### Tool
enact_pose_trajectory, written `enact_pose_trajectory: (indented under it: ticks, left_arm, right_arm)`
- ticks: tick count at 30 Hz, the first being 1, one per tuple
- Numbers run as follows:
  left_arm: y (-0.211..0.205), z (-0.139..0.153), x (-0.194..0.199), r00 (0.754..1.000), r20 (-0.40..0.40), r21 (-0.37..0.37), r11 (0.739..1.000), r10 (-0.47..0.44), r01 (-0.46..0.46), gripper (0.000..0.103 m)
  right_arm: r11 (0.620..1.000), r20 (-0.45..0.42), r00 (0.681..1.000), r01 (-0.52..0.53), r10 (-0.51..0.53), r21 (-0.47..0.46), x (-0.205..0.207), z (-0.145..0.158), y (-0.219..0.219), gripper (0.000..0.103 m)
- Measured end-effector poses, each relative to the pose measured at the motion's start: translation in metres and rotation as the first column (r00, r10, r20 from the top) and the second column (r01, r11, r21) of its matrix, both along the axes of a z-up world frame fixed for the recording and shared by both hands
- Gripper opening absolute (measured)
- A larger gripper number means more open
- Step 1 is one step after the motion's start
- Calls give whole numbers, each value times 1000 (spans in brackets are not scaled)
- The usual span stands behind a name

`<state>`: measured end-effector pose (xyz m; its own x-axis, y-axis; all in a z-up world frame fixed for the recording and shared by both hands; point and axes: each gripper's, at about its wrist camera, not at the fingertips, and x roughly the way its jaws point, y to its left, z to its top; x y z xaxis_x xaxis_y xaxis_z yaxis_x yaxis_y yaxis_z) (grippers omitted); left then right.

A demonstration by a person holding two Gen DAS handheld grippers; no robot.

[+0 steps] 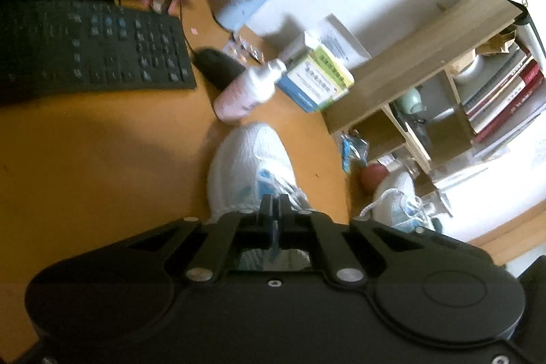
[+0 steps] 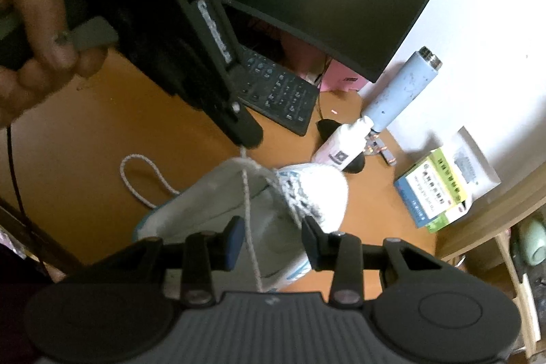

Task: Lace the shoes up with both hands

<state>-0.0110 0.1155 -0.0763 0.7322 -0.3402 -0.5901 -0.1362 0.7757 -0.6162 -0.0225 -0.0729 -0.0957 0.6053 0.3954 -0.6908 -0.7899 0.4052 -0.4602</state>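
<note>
2 white sneakers: 1 sneaker (image 2: 273, 210) lies on the orange desk (image 2: 102, 132), the second sneaker (image 1: 399, 197) by the shelf. The left gripper (image 2: 247, 139) pinches its white lace (image 2: 246, 193); the right gripper (image 2: 273, 241) is released, straddling that lace.

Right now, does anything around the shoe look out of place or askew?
Yes: the pink bottle lies tipped over beside the white shoe's toe, and a second shoe sits loose by the wooden shelf.

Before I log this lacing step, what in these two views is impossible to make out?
- Left wrist view: left gripper covers the white shoe's heel and lace holes.
- Right wrist view: the lace is blurred; which eyelet it leaves is unclear.
- Right wrist view: right gripper body hides the lace's lower end.
</note>
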Motion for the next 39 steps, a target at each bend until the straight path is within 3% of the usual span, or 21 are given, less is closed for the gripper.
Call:
enact_pose_trajectory:
  ticks: [10, 21, 31, 39]
  left_arm:
    - [53, 18, -40, 992, 19, 127, 984, 126, -128, 0]
    - [87, 36, -98, 972, -10, 216, 950, 233, -226, 0]
    - [100, 47, -135, 950, -14, 253, 920, 312, -299, 0]
    - [96, 54, -152, 945, -19, 248, 917, 326, -312, 0]
  right_arm:
    - [997, 72, 994, 79, -80, 18, 24, 12, -11, 38]
    - [998, 44, 998, 47, -48, 31, 20, 14, -8, 42]
    - [997, 15, 999, -32, 33, -67, 6, 9, -5, 46]
    - [999, -8, 1000, 14, -14, -42, 13, 5, -11, 47]
